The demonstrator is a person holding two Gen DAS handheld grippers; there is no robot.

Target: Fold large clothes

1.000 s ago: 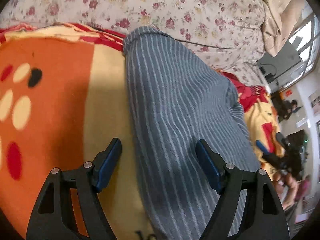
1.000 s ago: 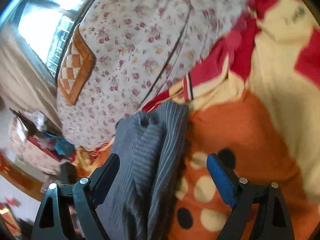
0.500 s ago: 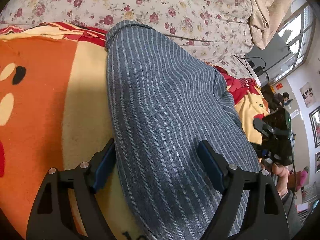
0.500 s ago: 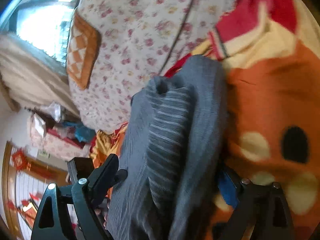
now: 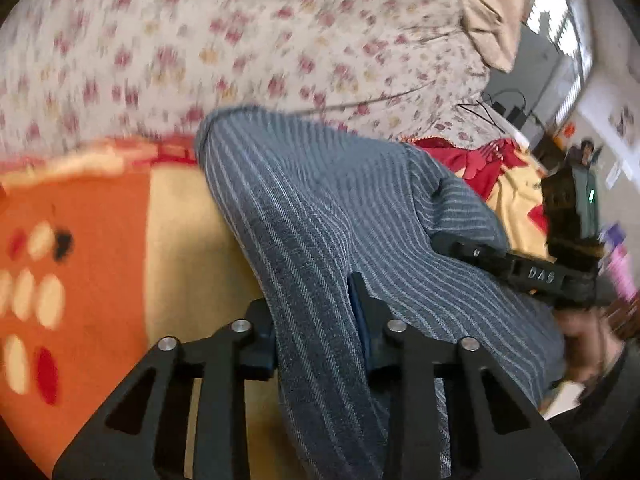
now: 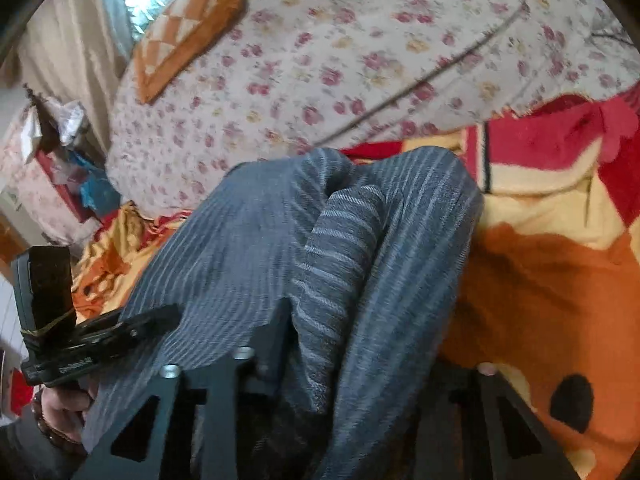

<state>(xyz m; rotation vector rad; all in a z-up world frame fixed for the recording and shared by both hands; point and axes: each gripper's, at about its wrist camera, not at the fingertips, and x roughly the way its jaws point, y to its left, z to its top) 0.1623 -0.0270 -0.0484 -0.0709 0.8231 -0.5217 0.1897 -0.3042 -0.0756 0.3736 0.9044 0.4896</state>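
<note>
A large grey-blue striped garment (image 5: 320, 216) lies folded lengthwise on an orange, cream and red blanket (image 5: 100, 240). My left gripper (image 5: 316, 328) is shut on a fold of the garment near its near edge. In the right wrist view the same garment (image 6: 320, 248) bunches between the fingers of my right gripper (image 6: 356, 364), which is shut on it. The right gripper also shows in the left wrist view (image 5: 516, 272), at the garment's right side. The left gripper shows in the right wrist view (image 6: 100, 336), at the garment's left side.
A floral duvet (image 5: 240, 40) is piled behind the garment. An orange checked pillow (image 6: 180, 28) lies on it near a window. Room clutter and a dark device (image 5: 572, 208) stand beyond the bed's right side.
Both grippers were open around the garment and have closed on it. The garment has bunched and lifted between the fingers. Both views shifted towards the duvet.
</note>
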